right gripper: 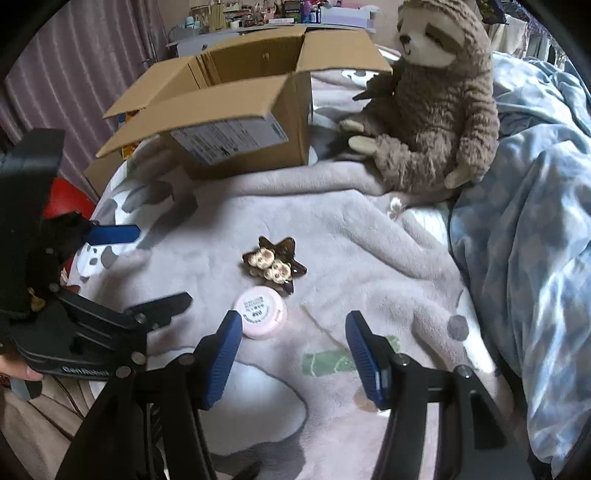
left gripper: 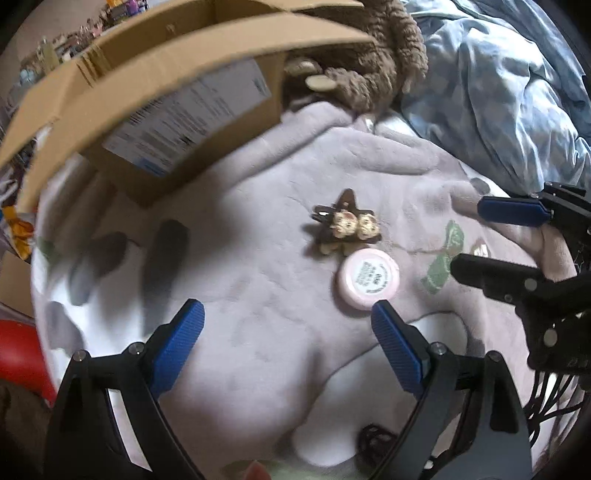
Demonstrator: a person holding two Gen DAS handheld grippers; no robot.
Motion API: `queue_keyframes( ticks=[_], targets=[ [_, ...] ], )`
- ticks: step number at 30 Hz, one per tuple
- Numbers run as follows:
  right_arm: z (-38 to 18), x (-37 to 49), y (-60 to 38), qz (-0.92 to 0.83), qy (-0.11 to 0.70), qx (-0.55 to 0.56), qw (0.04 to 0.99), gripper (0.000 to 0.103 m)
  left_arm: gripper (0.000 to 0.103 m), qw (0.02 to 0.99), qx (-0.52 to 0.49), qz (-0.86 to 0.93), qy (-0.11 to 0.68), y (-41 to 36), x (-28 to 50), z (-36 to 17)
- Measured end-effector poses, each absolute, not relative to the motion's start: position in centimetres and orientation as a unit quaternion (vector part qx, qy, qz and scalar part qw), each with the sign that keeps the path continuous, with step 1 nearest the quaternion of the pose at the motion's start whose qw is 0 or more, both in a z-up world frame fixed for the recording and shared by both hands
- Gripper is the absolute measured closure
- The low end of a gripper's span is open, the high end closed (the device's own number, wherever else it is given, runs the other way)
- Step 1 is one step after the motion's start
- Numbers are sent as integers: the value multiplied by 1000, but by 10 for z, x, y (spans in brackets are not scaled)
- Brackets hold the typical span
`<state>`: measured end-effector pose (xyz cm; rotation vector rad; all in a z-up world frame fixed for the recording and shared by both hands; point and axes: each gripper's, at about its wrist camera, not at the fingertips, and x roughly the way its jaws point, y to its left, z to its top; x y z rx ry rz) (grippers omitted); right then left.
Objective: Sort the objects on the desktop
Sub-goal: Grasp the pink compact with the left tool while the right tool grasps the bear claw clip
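Observation:
A brown star-shaped hair clip (left gripper: 347, 227) with two small plush faces lies on the grey blanket (left gripper: 258, 295). A round pink compact (left gripper: 368, 282) lies just beside it, lid label up. Both also show in the right wrist view: the clip (right gripper: 274, 267) and the compact (right gripper: 260, 312). My left gripper (left gripper: 288, 314) is open and empty, its right finger close to the compact. My right gripper (right gripper: 293, 325) is open and empty, its left finger near the compact. An open cardboard box (right gripper: 243, 122) stands behind them on the blanket.
A brown plush sloth (right gripper: 432, 107) sits right of the box. A blue rumpled duvet (right gripper: 535, 229) lies along the right. A red object (right gripper: 66, 199) is at the bed's left edge. Cluttered shelves (right gripper: 266, 14) stand far behind.

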<state>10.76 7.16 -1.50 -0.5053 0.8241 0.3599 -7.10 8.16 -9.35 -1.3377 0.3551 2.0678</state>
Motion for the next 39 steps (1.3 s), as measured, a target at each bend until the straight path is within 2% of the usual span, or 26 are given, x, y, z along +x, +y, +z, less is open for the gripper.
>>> queue_keyframes(
  ticks=[18,20,22,24,25,28,39],
  targets=[
    [-31,132,47,171,424,-214,863,44,12,328,-548,757,136,139,-74,-140],
    [-32,135,45,170,426,-210,863,44,14,328,-550,756,135,141,-75,-143],
    [-33,139,44,169,427,-208,864,44,22,321,-553,758,128,139,-78,-144],
    [-33,141,44,171,426,-205,864,44,48,304,-555,766,112,133,-83,-144],
    [-33,143,44,174,426,-202,864,44,53,293,-559,770,100,128,-87,-144],
    [-36,151,48,181,428,-198,863,44,53,296,-572,762,66,116,-99,-146],
    [-46,175,74,222,437,-191,850,44,53,260,-555,783,108,109,-102,-142]
  ],
)
